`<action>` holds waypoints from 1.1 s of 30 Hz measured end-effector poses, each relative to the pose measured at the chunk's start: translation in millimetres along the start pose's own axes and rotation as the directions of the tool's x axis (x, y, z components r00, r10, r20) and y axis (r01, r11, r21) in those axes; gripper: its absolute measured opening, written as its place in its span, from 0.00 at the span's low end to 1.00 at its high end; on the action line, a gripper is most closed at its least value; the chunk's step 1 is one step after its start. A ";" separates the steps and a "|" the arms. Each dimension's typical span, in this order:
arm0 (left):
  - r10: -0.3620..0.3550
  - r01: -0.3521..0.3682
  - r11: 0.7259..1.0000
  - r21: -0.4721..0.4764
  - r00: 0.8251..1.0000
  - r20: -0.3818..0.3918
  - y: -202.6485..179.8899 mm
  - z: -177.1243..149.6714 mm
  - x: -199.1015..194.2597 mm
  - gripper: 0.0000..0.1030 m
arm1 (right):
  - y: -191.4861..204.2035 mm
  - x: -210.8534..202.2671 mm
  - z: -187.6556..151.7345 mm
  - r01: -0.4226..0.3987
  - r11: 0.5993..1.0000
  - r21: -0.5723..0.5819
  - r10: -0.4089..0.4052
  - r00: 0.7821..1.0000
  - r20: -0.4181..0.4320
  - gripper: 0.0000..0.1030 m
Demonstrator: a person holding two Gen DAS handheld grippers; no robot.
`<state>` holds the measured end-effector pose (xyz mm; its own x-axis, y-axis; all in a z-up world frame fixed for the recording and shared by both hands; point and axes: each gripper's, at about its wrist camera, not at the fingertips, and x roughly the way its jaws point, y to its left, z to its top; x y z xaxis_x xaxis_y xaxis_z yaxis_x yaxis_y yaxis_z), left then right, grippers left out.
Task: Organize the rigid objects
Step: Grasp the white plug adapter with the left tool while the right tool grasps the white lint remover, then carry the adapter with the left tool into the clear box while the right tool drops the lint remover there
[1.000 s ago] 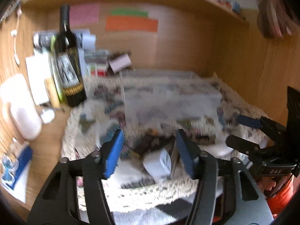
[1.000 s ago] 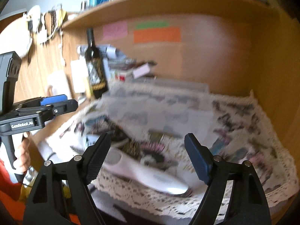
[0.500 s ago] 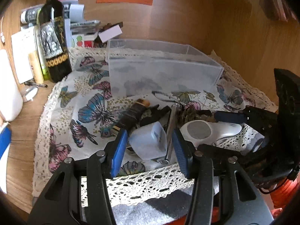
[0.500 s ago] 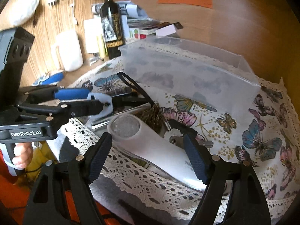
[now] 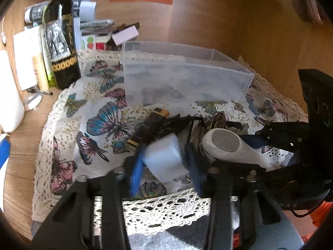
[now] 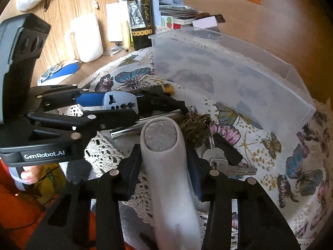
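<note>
My left gripper [image 5: 164, 162] is shut on a white plug adapter [image 5: 164, 160], which also shows from the right wrist view [image 6: 120, 103]. My right gripper [image 6: 164, 162] is shut on a white foot file with a grey round pad [image 6: 164, 156], seen in the left wrist view [image 5: 226, 148] too. Both rest on a butterfly-print cloth [image 5: 100, 123]. A black-and-gold tube [image 5: 147, 127], a metal rod [image 6: 145, 123], a brown pine cone [image 6: 195, 129] and keys [image 6: 224, 164] lie in a pile beside them. A clear plastic box [image 5: 183, 77] stands behind.
A dark wine bottle [image 5: 62, 41], small tubes [image 5: 40, 73] and papers stand at the back left. A white jug [image 6: 87, 37] sits on the wooden desk at left. Wooden walls close in the back and right.
Both grippers moved forward and down onto the pile. The left closed on the white adapter, the right closed on the foot file.
</note>
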<state>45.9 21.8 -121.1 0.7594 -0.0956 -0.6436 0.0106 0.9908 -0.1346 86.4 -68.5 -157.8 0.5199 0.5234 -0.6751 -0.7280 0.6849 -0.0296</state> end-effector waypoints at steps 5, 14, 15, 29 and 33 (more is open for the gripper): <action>-0.005 0.005 1.000 0.000 0.999 0.033 4.3 6.5 -10.7 0.28 | -1.9 -10.8 -3.9 0.009 0.999 0.050 -0.011 0.999 0.041 0.38; -0.006 0.004 1.000 0.015 0.995 0.097 3.4 26.1 -25.6 0.28 | -22.1 -55.7 7.1 0.058 0.988 0.144 -0.086 0.976 0.201 0.37; -0.005 0.003 1.000 0.018 0.994 0.112 3.4 31.2 -28.4 0.28 | -26.2 -61.9 9.6 0.071 0.986 0.152 -0.104 0.970 0.221 0.37; 0.041 -0.047 0.999 0.016 0.965 0.261 11.9 109.2 -36.2 0.28 | -73.0 -115.4 67.2 0.120 0.957 0.265 -0.229 0.871 0.434 0.36; 0.033 -0.035 0.999 0.005 0.971 0.239 18.1 130.7 -21.2 0.28 | -80.5 -118.7 84.4 0.180 0.950 0.254 -0.280 0.849 0.449 0.36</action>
<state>115.0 54.2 -11.4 0.8926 -0.0371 -0.4494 -0.0130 0.9941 -0.1080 121.0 -142.9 -13.0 0.8458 0.4795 -0.2338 -0.4849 0.8738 0.0380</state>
